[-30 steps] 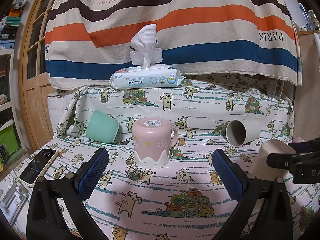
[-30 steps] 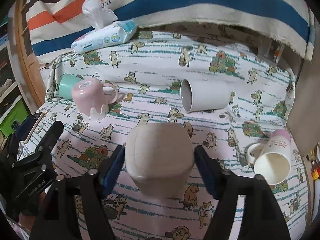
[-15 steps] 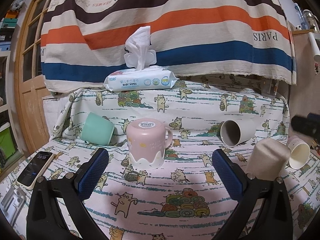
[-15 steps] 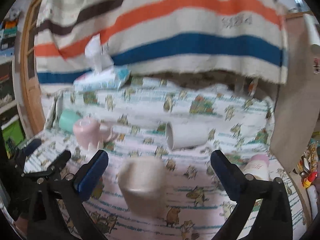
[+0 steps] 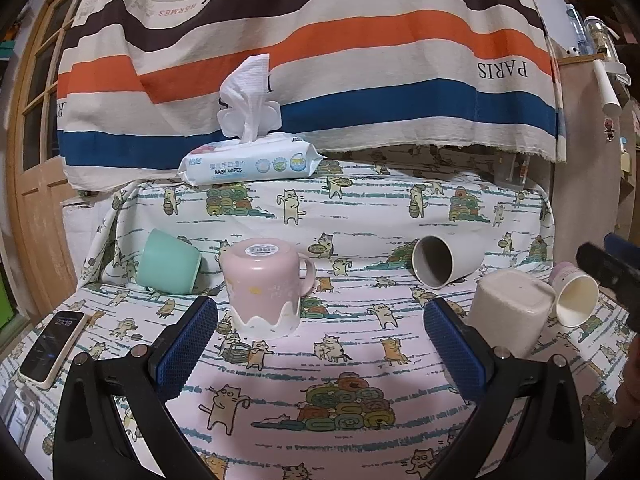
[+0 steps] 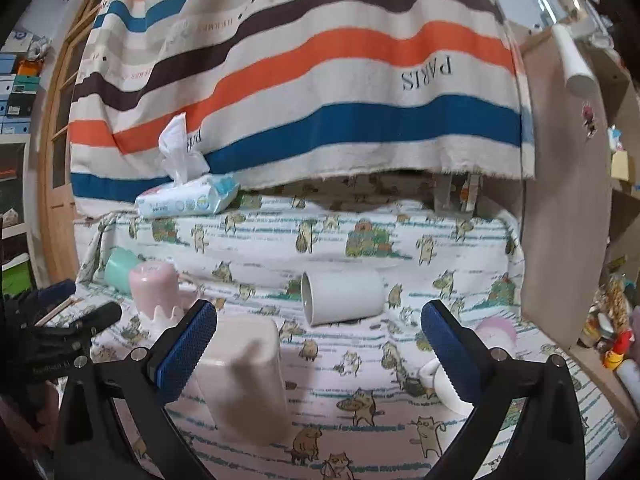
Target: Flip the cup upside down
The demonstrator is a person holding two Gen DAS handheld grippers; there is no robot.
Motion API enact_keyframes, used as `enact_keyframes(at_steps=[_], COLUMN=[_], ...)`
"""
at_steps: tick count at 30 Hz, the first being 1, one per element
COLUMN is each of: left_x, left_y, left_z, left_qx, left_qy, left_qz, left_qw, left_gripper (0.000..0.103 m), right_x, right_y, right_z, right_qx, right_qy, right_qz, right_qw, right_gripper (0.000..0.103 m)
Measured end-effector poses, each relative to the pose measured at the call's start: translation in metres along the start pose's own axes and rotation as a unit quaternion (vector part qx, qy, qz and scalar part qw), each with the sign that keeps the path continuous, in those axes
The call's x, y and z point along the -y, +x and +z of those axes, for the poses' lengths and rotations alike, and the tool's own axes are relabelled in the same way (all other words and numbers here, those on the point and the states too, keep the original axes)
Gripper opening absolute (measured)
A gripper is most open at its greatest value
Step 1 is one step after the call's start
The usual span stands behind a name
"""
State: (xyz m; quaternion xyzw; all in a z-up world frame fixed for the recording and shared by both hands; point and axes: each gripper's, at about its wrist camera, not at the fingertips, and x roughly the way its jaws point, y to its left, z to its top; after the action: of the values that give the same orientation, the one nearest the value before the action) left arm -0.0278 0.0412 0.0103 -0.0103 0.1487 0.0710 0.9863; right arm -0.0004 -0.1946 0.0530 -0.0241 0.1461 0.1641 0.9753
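We're in somebody's home here, a lived-in room, with a cat-print cloth (image 5: 352, 360) spread over the work surface and a big striped Hermès Paris blanket (image 5: 320, 60) hanging behind it. We can see a pack of baby wipes (image 5: 248, 164) on the ledge, household cups such as a pink mug (image 5: 264, 284) and a mint cup (image 5: 168, 264), and a phone (image 5: 52, 346) lying at the left. We've also got a wooden glazed door (image 5: 32, 120) at the left and cluttered shelves with storage boxes (image 6: 16, 92) and small toys (image 6: 612, 336) at the edges.
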Motion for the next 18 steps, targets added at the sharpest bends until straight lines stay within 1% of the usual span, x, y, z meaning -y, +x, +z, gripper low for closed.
enact_keyframes(at_steps=[6,10,13,18], left_x=[0.004,0.006,0.007,0.009], left_y=[0.0,0.0,0.0,0.0], left_z=[-0.001,-0.001,-0.002,-0.002], left_qx=[-0.002,-0.004,-0.006,-0.007], left_qy=[0.007,0.009,0.011,0.011], left_qz=[-0.015,-0.02,-0.025,-0.024], left_qw=[0.9999,0.9997,0.9996,0.9996], left_gripper=[0.102,0.103,0.103,0.103], right_x=[0.011,0.008,0.007,0.005], right_y=[0.007,0.01,0.011,0.014], right_z=[-0.01,-0.018,-0.019,-0.019], right_qx=[-0.023,-0.028,-0.03,-0.038], right_qy=[0.007,-0.009,-0.011,-0.014], right_qz=[0.022,0.016,0.028,0.023], right_qw=[0.999,0.999,0.999,0.999], right_gripper=[0.103,0.103,0.103,0.103])
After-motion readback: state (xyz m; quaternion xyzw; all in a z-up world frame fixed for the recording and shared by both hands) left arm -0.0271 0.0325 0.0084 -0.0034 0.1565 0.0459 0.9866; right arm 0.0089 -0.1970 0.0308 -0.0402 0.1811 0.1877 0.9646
